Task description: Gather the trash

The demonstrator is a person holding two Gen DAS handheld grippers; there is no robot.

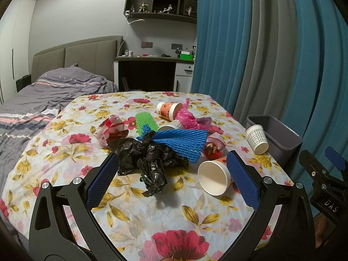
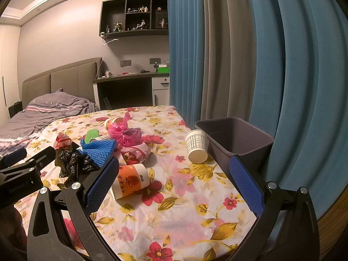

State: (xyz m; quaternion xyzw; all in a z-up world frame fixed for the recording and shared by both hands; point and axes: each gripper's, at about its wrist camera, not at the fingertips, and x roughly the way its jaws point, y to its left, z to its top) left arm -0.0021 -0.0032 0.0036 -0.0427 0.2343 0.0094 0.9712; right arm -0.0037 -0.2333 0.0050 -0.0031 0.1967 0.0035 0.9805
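Trash lies on a flowered tablecloth: a crumpled black plastic bag, a blue foam net, a green foam net, a pink bag, red-and-white wrappers, and an orange paper cup on its side. A grid-patterned cup leans on a grey bin. My left gripper is open, its fingers either side of the black bag and orange cup. My right gripper is open above the cloth, next to the orange cup.
Another orange cup lies at the far side of the pile. Blue and grey curtains hang right behind the bin. A bed stands to the left, a desk at the back. The table edge runs close by the bin.
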